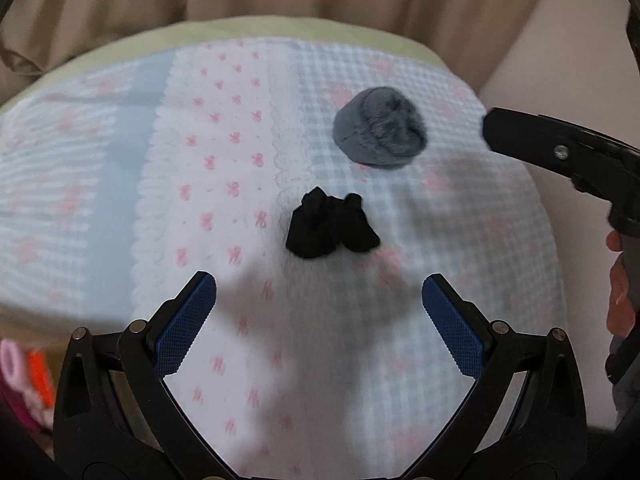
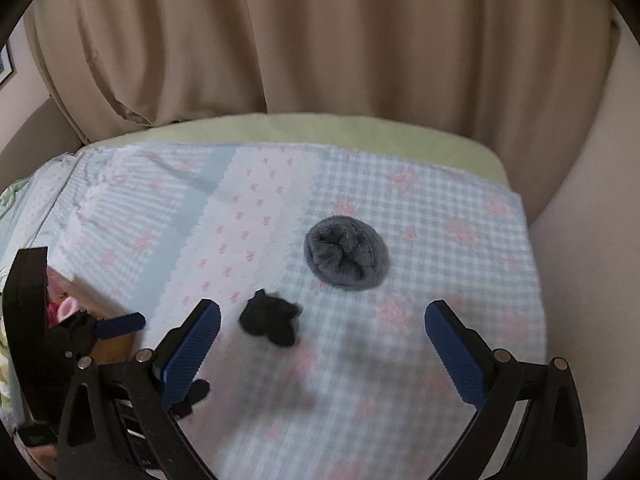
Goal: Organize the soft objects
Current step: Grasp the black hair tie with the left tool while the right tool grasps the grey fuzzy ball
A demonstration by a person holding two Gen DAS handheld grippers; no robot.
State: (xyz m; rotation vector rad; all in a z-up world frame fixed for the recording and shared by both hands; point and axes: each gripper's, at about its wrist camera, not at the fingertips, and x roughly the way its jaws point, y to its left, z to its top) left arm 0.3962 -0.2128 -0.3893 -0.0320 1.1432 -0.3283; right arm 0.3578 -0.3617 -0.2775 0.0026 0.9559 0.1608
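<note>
Black sock bundle (image 1: 332, 226): on the bed quilt (image 1: 100, 168), dead ahead of the left gripper (image 1: 319, 294), just beyond its fingers.
Grey sock ball (image 2: 346, 252): farther, to the right, apart from the black one.
Left gripper: fingers spread wide, empty; nearer arm.
Right gripper (image 2: 323, 320): fingers also apart, empty; black bundle sits left of its centre line.
</note>
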